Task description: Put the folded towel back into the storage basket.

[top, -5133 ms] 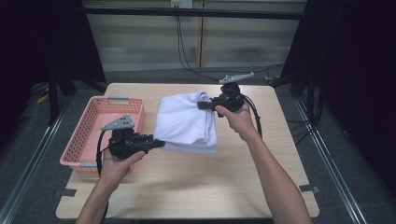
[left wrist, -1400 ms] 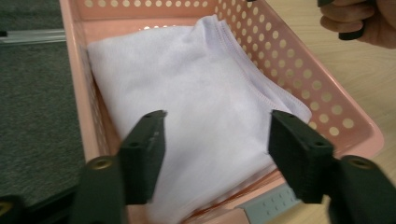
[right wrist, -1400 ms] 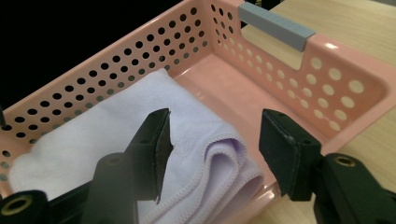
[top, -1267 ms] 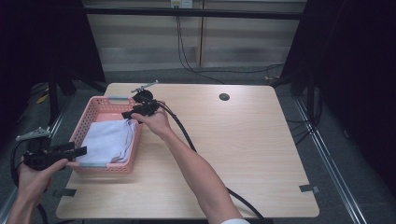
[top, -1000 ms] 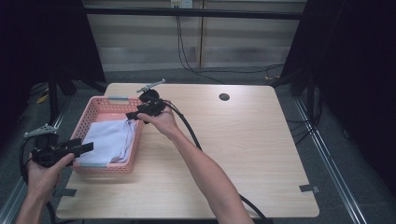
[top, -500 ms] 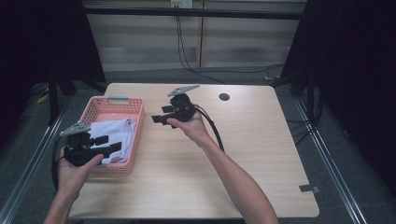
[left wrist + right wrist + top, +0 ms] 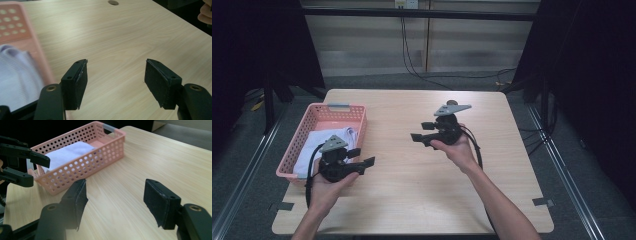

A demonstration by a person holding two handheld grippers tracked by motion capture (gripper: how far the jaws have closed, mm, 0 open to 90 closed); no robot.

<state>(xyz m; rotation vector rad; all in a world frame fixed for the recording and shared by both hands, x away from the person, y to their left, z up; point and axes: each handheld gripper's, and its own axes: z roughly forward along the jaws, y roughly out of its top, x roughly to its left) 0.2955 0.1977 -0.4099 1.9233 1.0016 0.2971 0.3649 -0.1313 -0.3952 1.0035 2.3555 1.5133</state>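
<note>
A pink perforated basket (image 7: 358, 116) stands at the table's left side with a folded white cloth (image 7: 319, 145) lying in it. My left gripper (image 7: 363, 156) hovers at the basket's near right corner, open and empty, pointing right over bare wood. Its own view has the cloth (image 7: 17, 72) and basket (image 7: 15, 27) on the left, with wide jaws around my left gripper (image 7: 115, 75). My right gripper (image 7: 422, 131) is over the table's middle, pointing left toward the basket, open with nothing between its jaws. The right gripper view looks past my right gripper (image 7: 115, 195) at the basket (image 7: 100, 157), the cloth (image 7: 67, 153) and the left gripper (image 7: 30, 167).
The light wooden table (image 7: 492, 180) has a small round hole (image 7: 113, 2) near its far edge. Dark curtains and floor rails surround the table. Cables (image 7: 412, 55) run along the floor behind it.
Both hands have moved rightward, away from the basket. The left one came in from off the table's left side; the right one drew back from the basket's far corner to mid-table.
</note>
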